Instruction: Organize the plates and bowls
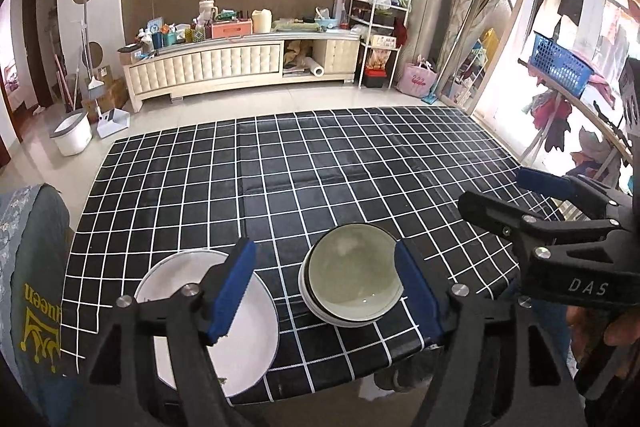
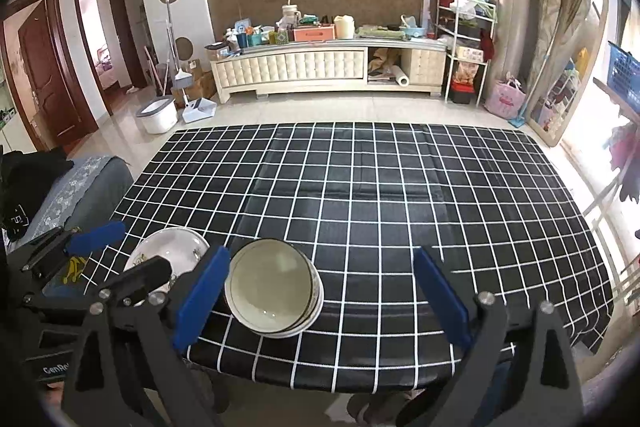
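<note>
A stack of nested bowls (image 1: 352, 275), pale inside with dark rims, sits near the front edge of the black grid-patterned table (image 1: 320, 155). Left of it lies a white plate (image 1: 200, 319) with a small printed pattern. My left gripper (image 1: 326, 291) hovers open above both; its left finger covers part of the plate, and the bowls show between its blue pads without touching them. My right gripper (image 2: 322, 301) is open wide above the bowls (image 2: 274, 293) and the bare cloth to their right. The plate (image 2: 172, 251) lies beyond the left gripper (image 2: 120, 253). The right gripper (image 1: 516, 199) enters at the right.
A chair back with a grey cover (image 1: 32, 267) stands at the table's left side. Most of the tablecloth (image 2: 380, 195) beyond the dishes is bare. A hand (image 1: 616, 331) holds the right gripper. A drying rack with a blue basket (image 1: 560, 63) stands to the right.
</note>
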`<state>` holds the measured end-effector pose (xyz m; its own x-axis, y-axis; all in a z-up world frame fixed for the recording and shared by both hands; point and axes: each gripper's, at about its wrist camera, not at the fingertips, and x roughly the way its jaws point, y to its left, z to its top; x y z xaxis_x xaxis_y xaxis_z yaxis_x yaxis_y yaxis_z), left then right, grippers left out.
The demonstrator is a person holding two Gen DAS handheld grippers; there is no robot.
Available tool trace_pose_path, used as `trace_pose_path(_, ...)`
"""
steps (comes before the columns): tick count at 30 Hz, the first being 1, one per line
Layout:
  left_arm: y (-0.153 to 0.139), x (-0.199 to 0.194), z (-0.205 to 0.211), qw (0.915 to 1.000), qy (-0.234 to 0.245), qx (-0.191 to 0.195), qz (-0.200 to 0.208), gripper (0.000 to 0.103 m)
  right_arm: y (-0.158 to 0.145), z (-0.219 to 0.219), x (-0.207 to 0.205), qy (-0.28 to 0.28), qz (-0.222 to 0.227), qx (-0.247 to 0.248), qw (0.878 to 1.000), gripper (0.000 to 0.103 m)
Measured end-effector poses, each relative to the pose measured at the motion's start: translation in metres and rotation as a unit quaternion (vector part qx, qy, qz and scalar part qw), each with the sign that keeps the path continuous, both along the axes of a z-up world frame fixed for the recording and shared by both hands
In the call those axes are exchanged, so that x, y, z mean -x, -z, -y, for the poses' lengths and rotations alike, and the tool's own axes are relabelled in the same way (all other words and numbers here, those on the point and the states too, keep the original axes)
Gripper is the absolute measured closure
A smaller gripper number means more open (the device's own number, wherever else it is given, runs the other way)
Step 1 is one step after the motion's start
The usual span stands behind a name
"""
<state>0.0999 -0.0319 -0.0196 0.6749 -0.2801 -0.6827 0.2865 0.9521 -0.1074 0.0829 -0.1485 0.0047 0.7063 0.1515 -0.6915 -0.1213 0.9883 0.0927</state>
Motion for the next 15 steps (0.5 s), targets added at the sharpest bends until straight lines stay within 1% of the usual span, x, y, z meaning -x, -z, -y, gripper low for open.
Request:
trace_pose_path(3, 0.0, 0.004, -0.002, 1.0, 0.001, 0.005, 0.004, 0.028, 0.006, 0.003, 0.001, 0.003, -0.008, -0.002, 1.0, 0.007)
trace_pose_path(8, 0.008, 0.003, 0.001, 0.9999, 0.0, 0.008, -0.01, 0.028, 0.023, 0.006, -0.008, 0.013, -0.035, -0.004, 0.999, 0.007)
trace_pose_path(12, 0.02, -0.006, 0.001, 0.9994, 0.007, 0.011, -0.032, 0.028, 0.04, 0.01, -0.018, 0.025, -0.063, -0.006, 0.998, 0.007)
trace_pose_path(15, 0.031, -0.018, 0.001, 0.998, 0.016, 0.02, -0.059, 0.028, 0.053, 0.012, -0.028, 0.03, -0.087, -0.01, 0.996, 0.007)
